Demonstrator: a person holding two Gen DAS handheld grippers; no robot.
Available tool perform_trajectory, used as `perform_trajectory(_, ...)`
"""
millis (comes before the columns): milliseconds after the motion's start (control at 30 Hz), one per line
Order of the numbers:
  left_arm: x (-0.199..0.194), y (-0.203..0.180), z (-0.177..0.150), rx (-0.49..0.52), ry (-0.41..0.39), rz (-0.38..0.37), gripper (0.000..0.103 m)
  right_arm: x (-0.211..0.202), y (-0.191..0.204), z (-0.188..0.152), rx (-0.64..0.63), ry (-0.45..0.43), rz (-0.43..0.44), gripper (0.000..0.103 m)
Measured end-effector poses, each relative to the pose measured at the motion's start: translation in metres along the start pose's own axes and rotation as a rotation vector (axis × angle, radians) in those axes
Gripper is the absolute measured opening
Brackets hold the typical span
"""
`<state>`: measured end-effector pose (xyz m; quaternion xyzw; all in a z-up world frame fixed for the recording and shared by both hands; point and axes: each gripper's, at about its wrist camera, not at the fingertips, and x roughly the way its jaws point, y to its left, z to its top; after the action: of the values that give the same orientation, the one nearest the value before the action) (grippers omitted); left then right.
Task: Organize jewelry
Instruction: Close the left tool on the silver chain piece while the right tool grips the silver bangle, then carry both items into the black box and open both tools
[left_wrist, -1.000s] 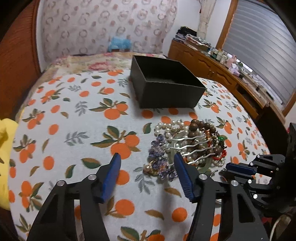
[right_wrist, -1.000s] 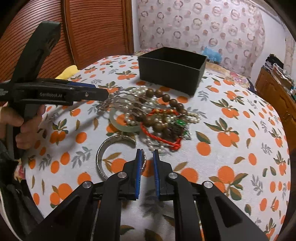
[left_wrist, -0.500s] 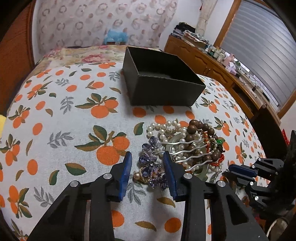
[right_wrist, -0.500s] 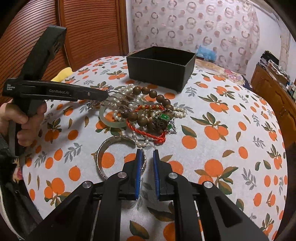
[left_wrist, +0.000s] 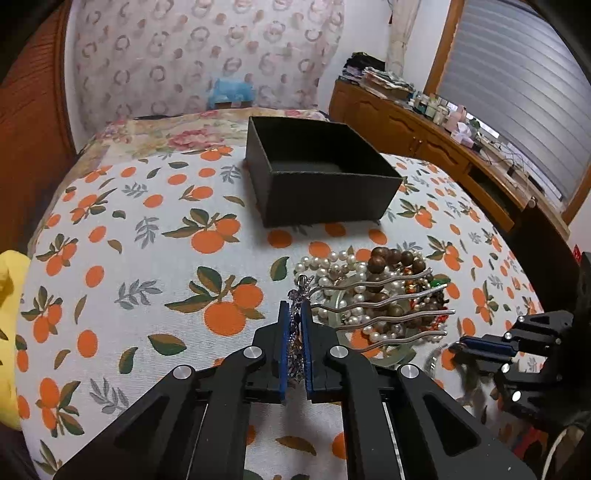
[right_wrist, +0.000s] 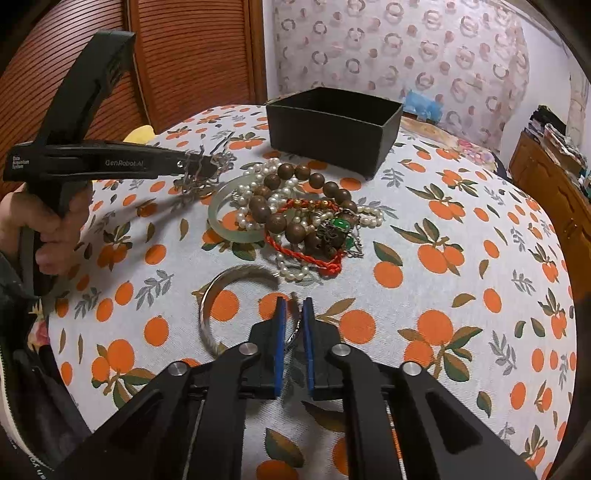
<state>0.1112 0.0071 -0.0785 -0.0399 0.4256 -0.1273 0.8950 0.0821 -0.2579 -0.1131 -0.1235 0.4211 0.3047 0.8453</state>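
Note:
My left gripper is shut on the purple-jewelled head of a silver hair comb, lifted above the jewelry pile; the comb also shows in the right wrist view. The pile holds pearls, brown wooden beads, a red cord bracelet, a green stone and a jade bangle. The open black box stands beyond the pile and looks empty. My right gripper is shut on the silver cuff bangle, which lies on the cloth.
The orange-print tablecloth covers a round table. A yellow cloth lies at the left edge. A wooden sideboard with clutter stands at the right, a slatted wooden door behind.
My left gripper has moved in, closed on the jewelled head of the hair comb and lifted it off the pile. My right gripper stays shut on the silver bangle.

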Motion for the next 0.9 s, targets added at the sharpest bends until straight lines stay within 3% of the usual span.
perform_trajectory(433, -0.027, -0.01, 0.02, 0.022, -0.079, -0.001, 0.005, -0.022, -0.011, 0.013, -0.004, -0.088, -0.029, 0.005)
perform_trajectory(900, -0.002, -0.017, 0.103, 0.064, -0.109, 0.032, 0.005, -0.034, -0.067, 0.077, -0.002, -0.202, -0.078, 0.006)
